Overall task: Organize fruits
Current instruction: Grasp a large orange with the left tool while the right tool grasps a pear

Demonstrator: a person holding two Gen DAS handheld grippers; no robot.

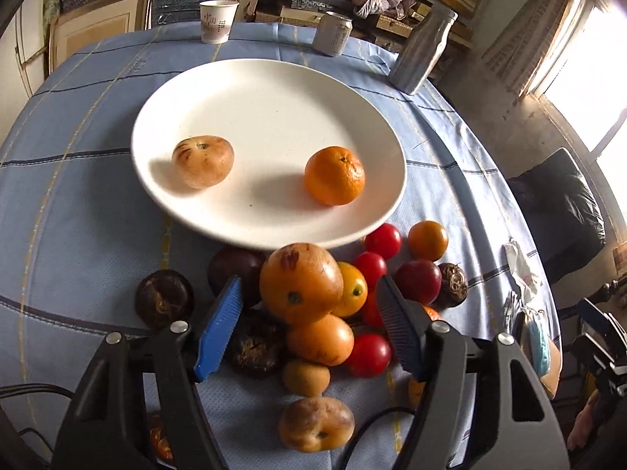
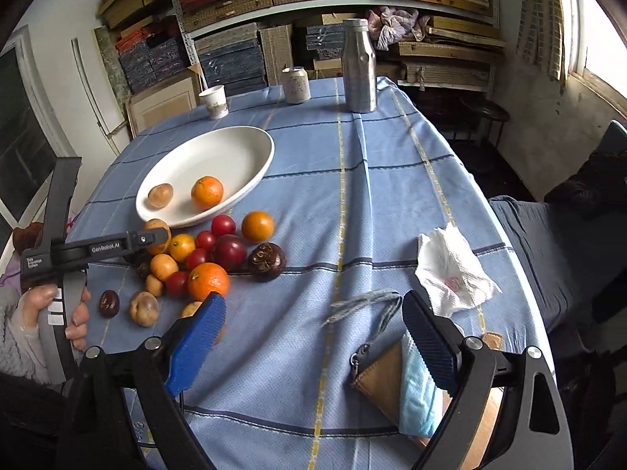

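The left gripper [image 1: 309, 305] hangs over the fruit pile [image 1: 333, 313] on the blue checked tabletop [image 1: 78, 215], jaws spread wide and grasping nothing, a round, matte orange-brown fruit [image 1: 301, 282] between them. The fruits are round, with no clear long axis. At 12 o'clock from the pile the smooth white plate [image 1: 270, 117] carries a glossy tangerine [image 1: 334, 175] and a pale, blotched fruit [image 1: 202, 161]. The right gripper [image 2: 313, 329] sits released over bare cloth; its fingers hide part of a leather pouch [image 2: 382, 384].
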